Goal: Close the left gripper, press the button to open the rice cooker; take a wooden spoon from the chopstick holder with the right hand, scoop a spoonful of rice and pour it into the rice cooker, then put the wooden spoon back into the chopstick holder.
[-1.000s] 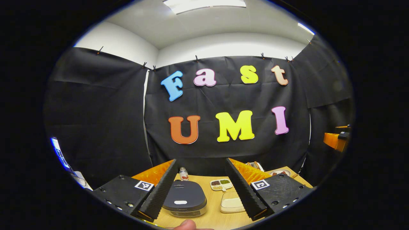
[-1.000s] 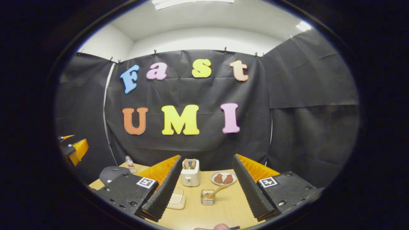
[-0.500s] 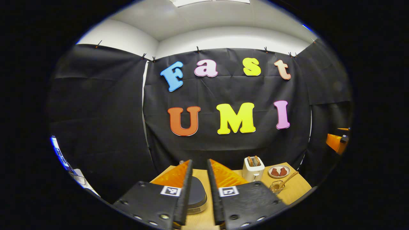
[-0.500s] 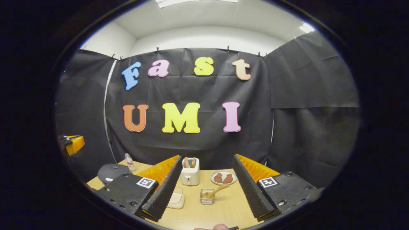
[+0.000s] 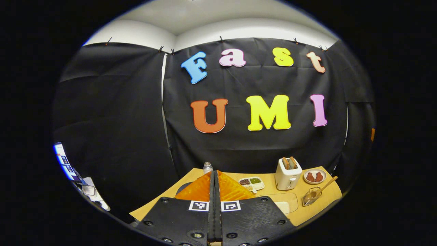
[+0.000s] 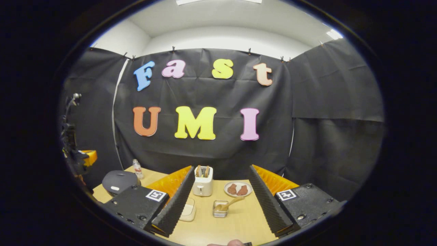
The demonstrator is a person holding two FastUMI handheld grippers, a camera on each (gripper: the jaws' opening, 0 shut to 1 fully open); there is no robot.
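Left gripper (image 5: 214,191) pressed together, empty, above dark domed rice cooker (image 6: 118,179). Right gripper (image 6: 221,200) spread wide, empty, short of clear holder with wooden spoon (image 6: 230,203).

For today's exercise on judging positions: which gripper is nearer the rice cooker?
Left. The left gripper, shut, points at the rice cooker, close before it. The right gripper, open, faces the toaster, with the cooker off to its left.

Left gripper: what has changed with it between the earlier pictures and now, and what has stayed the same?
The left gripper went from wide open to fully shut on nothing, and its view swung right. The right gripper stayed open, the wooden spoon stayed in the chopstick holder, and the rice cooker stayed closed.
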